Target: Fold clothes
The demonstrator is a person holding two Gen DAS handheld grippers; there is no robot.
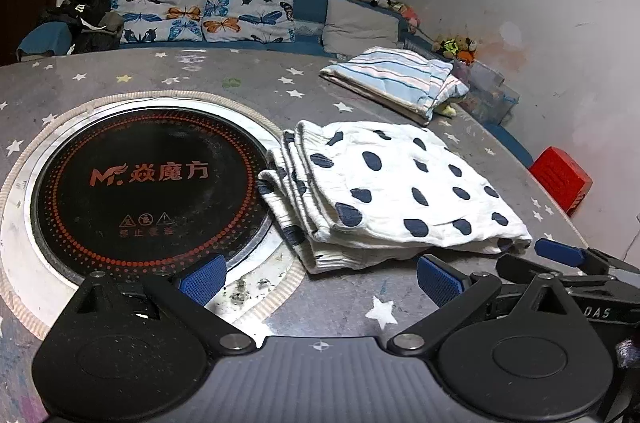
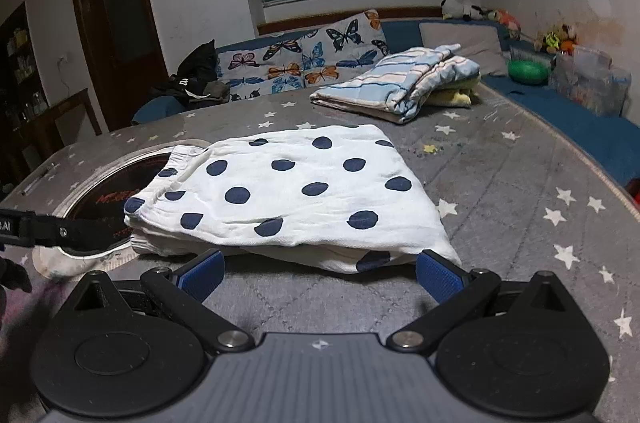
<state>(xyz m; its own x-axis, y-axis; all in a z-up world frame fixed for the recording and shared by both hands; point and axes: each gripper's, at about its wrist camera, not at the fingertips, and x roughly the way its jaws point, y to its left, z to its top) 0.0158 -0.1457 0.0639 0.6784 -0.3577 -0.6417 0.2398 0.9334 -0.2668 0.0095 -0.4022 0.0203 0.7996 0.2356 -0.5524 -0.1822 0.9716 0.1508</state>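
A folded white garment with dark blue dots (image 1: 392, 191) (image 2: 296, 195) lies on the grey star-patterned table cover, its left edge over the rim of a round black cooktop (image 1: 148, 183). My left gripper (image 1: 320, 281) stands open just in front of the garment's near edge, with only bare cover between its blue pads. My right gripper (image 2: 320, 275) is open too, close to the garment's near fold; its fingers flank that edge without pressing on it. The right gripper's fingertips (image 1: 560, 251) show at the lower right of the left wrist view.
A folded blue-striped cloth (image 1: 396, 79) (image 2: 400, 83) lies farther back on the table. Behind it run a sofa with butterfly cushions (image 2: 312, 59), soft toys and clear boxes (image 2: 592, 79). A red box (image 1: 560, 179) sits off the table's right edge.
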